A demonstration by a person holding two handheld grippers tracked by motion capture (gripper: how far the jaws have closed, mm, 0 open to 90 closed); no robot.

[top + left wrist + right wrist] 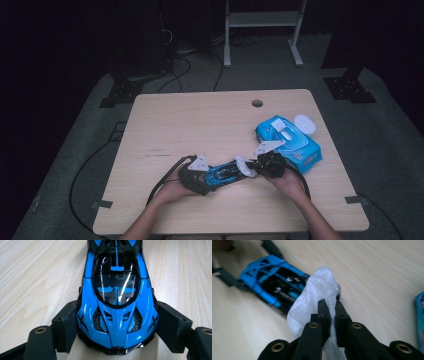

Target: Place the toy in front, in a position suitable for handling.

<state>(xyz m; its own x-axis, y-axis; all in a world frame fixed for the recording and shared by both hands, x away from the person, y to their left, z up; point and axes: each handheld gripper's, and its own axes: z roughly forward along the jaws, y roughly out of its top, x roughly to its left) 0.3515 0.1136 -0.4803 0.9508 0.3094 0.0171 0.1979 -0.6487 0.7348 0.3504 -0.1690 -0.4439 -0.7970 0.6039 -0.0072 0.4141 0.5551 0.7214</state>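
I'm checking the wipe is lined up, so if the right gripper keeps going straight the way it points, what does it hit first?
Most likely the blue toy car. The right gripper, jaws shut on the white wipe, points at the car's near end; depth is unclear.

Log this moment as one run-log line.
left tool: shut on toy car | right tool: shut on wet wipe, at car's end | wipes pack: open

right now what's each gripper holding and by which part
The left gripper clamps the toy car across its nose, a jaw on each side. The right gripper pinches a white wipe by its bunched middle.
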